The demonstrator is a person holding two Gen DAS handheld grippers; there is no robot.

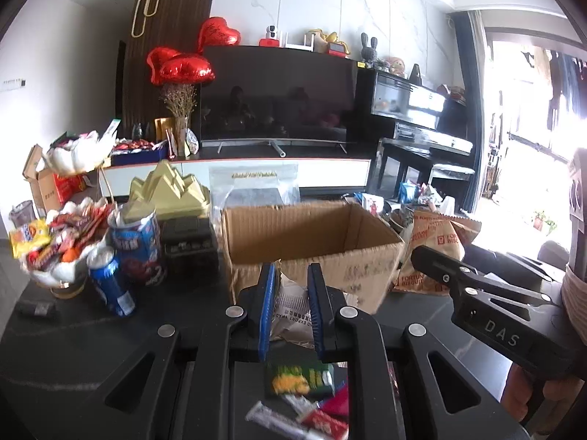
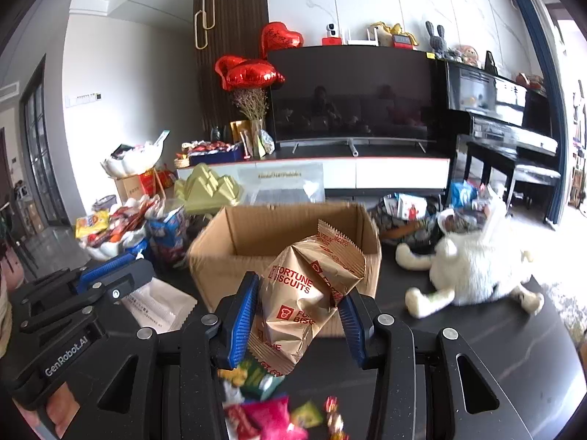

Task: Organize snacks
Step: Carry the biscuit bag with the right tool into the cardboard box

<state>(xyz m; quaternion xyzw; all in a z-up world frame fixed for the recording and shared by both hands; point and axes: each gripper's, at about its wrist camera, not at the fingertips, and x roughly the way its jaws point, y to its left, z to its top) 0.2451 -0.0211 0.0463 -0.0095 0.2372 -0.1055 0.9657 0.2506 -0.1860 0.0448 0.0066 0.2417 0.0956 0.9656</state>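
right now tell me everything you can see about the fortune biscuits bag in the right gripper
The Fortune Biscuits bag is a gold, foil-like packet with red lettering and logos and crimped, zigzag-cut end seams. It looks puffy yet creased and crumpled. The right gripper holds it off the dark table, blue jaws pressing its two sides, top seam tilted up toward the open cardboard box behind it. The left wrist view shows it too, beside the box.

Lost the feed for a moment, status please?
Left gripper shut on white packet. Right gripper shut on gold biscuit bag. Open cardboard box just ahead, nothing in the way.
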